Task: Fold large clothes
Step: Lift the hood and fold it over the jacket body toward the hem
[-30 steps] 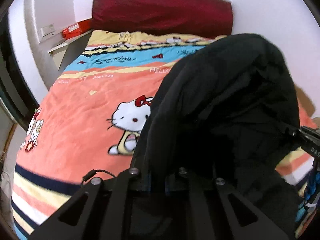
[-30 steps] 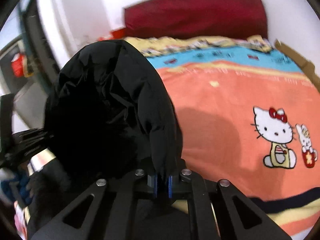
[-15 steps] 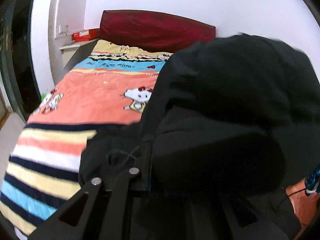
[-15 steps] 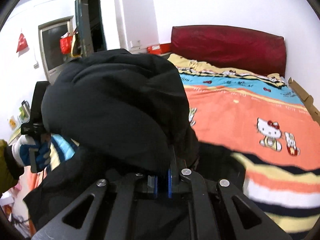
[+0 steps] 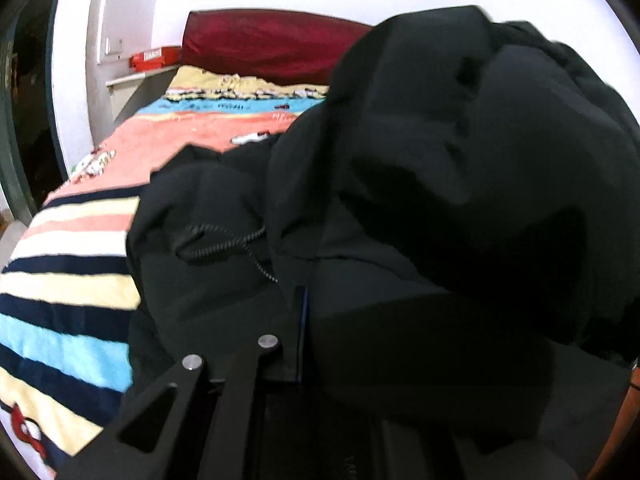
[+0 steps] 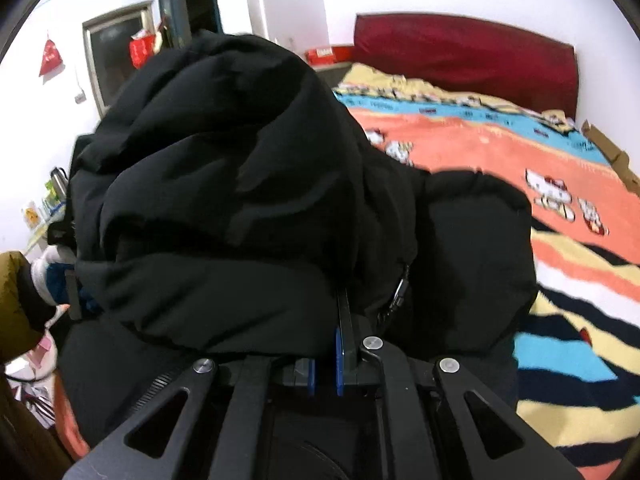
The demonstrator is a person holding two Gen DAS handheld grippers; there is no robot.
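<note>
One black padded jacket [image 5: 440, 168] fills the frame's centre, bunched over one striped cartoon-cat bedspread [image 5: 68, 280]. Two tongs, left tongs [image 5: 300, 320] and right tongs [image 6: 340, 320], each clamped on its fabric.

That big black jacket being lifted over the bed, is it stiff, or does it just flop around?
Probably floppy: the black jacket drapes in soft folds over the right hand-held gripper. It looks puffy, so likely light for its bulk. Its smooth fabric may slide on the striped bedspread.
</note>
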